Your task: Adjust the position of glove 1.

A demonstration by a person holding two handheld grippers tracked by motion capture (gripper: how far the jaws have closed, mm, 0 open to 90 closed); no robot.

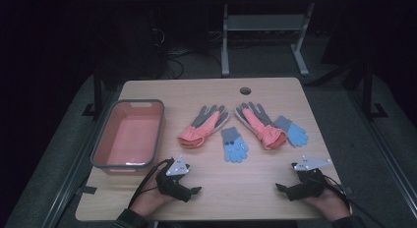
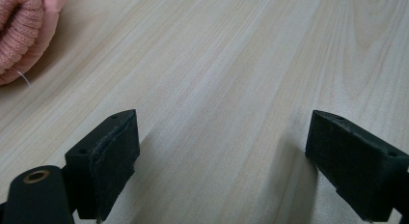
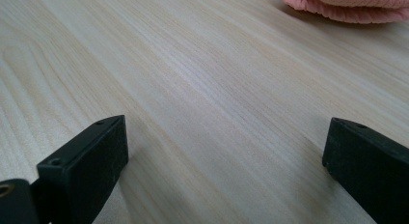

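While both grippers rest low at the near edge of the table (image 1: 206,198), nothing held yet. Left gripper (image 1: 193,190) with jaws spread wide over bare wood, nothing between them; same for the right gripper (image 1: 281,187), jaws wide apart and empty.

Probably a sorting job: gloves into the pink bin (image 1: 127,165) at the left of the table. Risks from here, as a guess: pinching just one thin layer of knit and dragging a glove instead of lifting it; catching two at once, since the right blue glove (image 1: 293,131) lies touching the right pink-and-grey glove (image 1: 260,125), partly tucked against it; snagging a loose thread, one such thread visible at a pink cuff (image 2: 21,31) in the left gripper view; dropping a floppy glove across the bin's rim instead of inside.

Looks of the gloves: soft, limp knit, lying flat in a row mid-table. Left pink-and-grey glove (image 1: 202,127) with grey fingers pointing away and thick ribbed pink cuff bunched toward the near side. Middle blue glove (image 1: 233,144) small, fingers pointing near, with dark dots on it. All well apart from both grippers.
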